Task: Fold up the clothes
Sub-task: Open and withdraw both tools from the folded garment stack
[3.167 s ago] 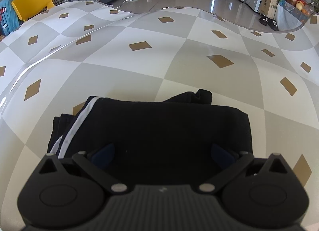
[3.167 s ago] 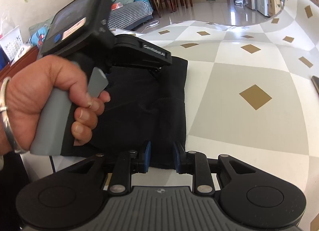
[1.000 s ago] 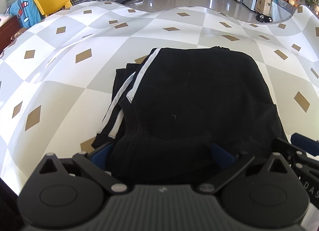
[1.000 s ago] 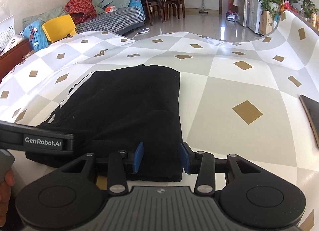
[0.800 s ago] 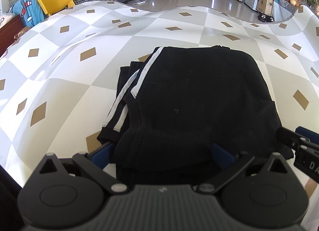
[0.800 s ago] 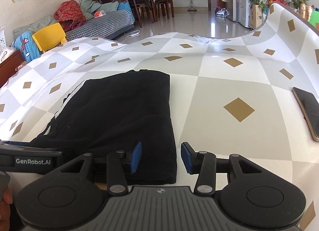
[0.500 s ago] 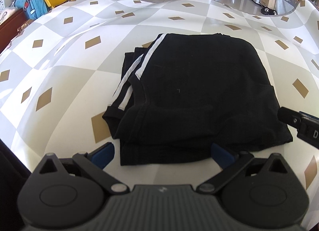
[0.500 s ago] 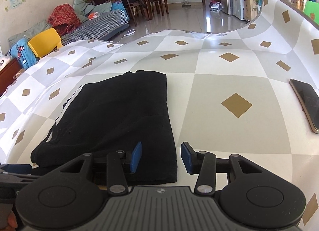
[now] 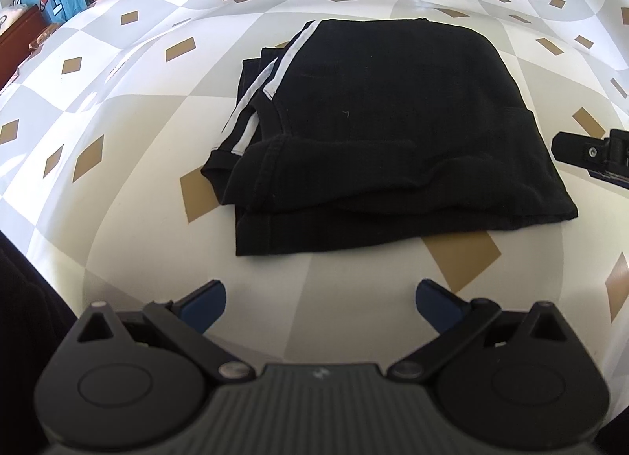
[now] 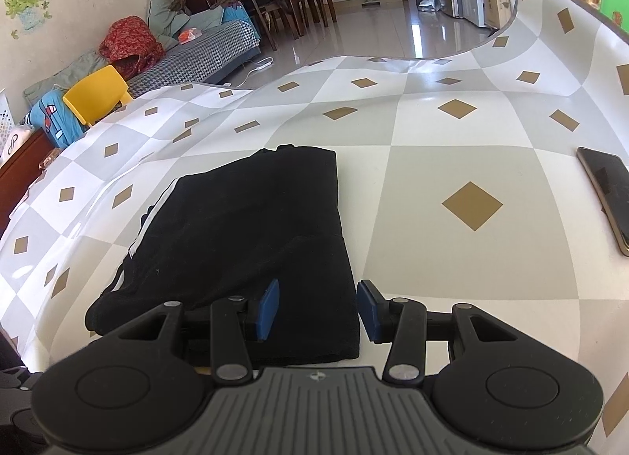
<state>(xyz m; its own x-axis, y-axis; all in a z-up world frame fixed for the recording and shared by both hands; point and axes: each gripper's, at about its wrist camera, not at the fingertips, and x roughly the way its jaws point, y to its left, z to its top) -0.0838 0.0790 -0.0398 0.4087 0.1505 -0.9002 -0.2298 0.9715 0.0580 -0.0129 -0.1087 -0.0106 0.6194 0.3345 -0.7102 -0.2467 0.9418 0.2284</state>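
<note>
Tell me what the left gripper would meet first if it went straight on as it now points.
Probably the near hem of the folded black garment with white stripes; the open left gripper has only bare checked tablecloth before it.

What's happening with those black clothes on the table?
A person holding a gripper in each hand is folding clothes. The black garment with white stripes lies folded in a neat stack on the checkered tablecloth. The left gripper is open, just short of it, holding nothing. The right gripper is open over the garment's near corner.

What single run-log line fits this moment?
stage: fold finished | black garment: folded, on table | left gripper: open, clear | right gripper: open, over corner
</note>
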